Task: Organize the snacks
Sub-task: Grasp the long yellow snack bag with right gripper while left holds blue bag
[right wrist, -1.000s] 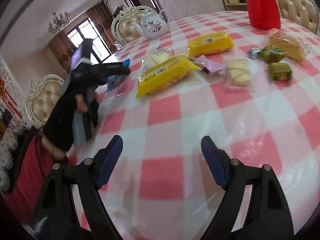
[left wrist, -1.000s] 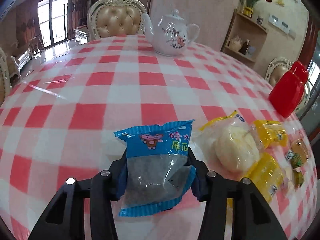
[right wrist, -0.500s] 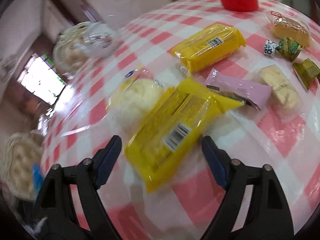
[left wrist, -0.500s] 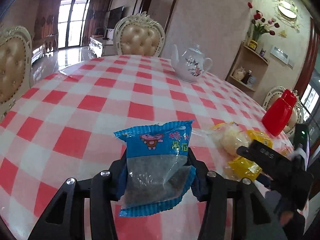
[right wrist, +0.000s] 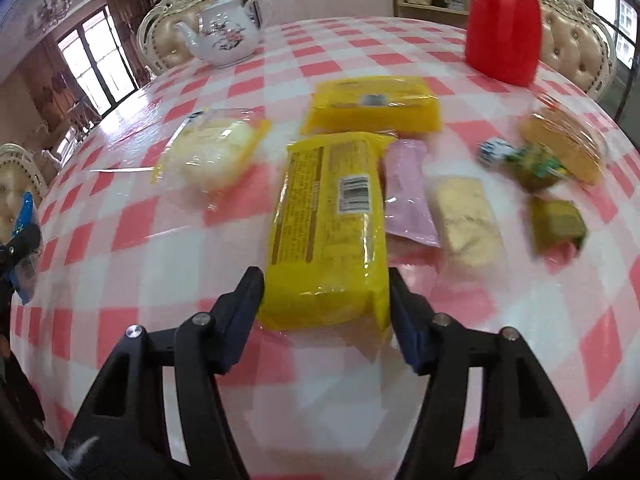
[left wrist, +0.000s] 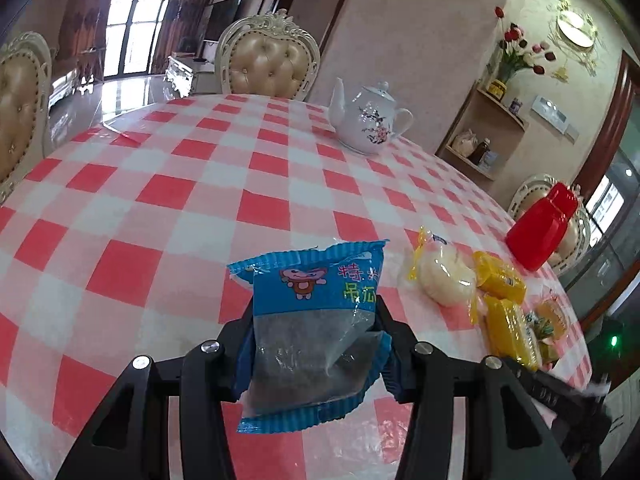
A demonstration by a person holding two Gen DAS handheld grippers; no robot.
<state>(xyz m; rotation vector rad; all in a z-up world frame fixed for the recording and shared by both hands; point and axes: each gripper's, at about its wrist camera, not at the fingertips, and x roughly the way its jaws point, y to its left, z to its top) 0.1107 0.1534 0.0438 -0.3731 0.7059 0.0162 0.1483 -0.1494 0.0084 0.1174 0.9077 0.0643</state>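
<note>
My left gripper [left wrist: 314, 320] is shut on a blue snack packet [left wrist: 312, 320] with a clear lower half, held above the checked table [left wrist: 160, 192]. My right gripper [right wrist: 324, 300] is open, its jaws on either side of the near end of a long yellow packet [right wrist: 328, 224] that lies on the table. Beside that lie a second yellow packet [right wrist: 374, 106], a white bun in a clear wrapper [right wrist: 214, 152], a pink packet [right wrist: 408, 192], a pale biscuit packet [right wrist: 466, 216] and small green sweets [right wrist: 558, 224]. The bun [left wrist: 444, 276] and yellow packets [left wrist: 508, 328] also show in the left wrist view.
A white teapot [left wrist: 370, 122] stands at the far side of the table and a red jug [right wrist: 502, 28] at the far right. A brown cake in a wrapper [right wrist: 564, 144] lies near the right edge. Padded chairs [left wrist: 268, 64] ring the table.
My right gripper has swung round and moved up to the long yellow packet, which now sits between its open jaws. My left gripper still holds the blue packet and has shifted its view slightly.
</note>
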